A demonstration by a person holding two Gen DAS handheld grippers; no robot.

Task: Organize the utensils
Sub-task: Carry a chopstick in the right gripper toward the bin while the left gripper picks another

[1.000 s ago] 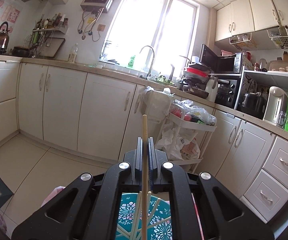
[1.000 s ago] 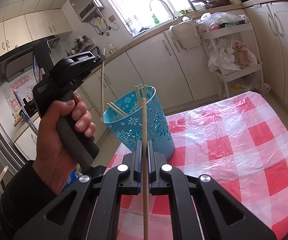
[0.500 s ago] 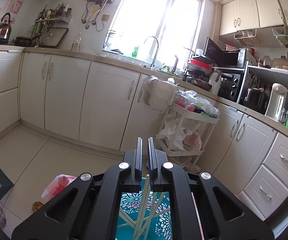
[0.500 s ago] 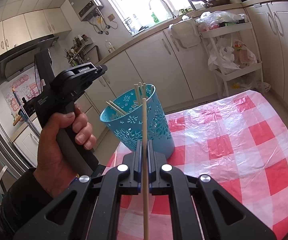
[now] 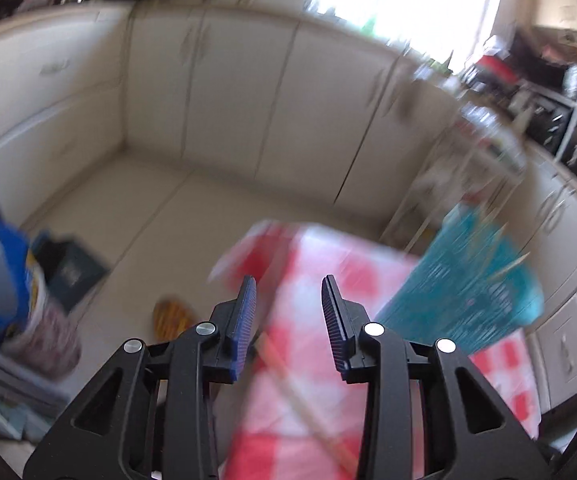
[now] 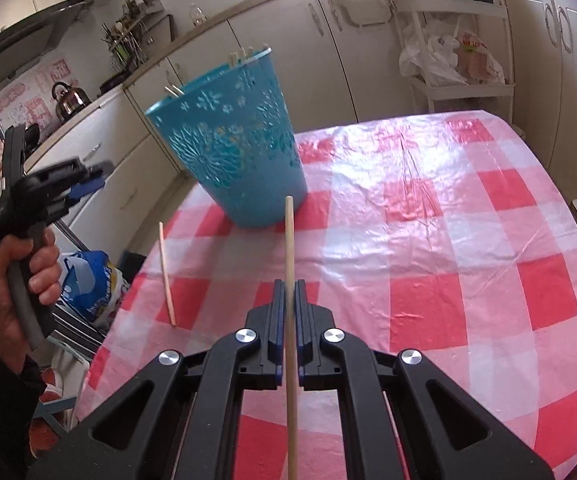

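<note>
Centrally, the right gripper [image 6: 287,312] clamps a wooden chopstick [image 6: 289,264], its long axis pointing away toward the teal basket [image 6: 232,152] on the checked tablecloth [image 6: 448,240]. Left gripper [image 5: 288,312]: jaws opening, nothing between them. A second chopstick [image 6: 166,274] lies flat near the cloth's left edge.

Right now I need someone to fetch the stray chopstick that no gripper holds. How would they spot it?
Find the red-and-white checked tablecloth and the blue openwork basket standing on it. Nearer than the basket, by the cloth's left edge, one loose chopstick lies flat, unlike the chopstick clamped in the right gripper.
</note>
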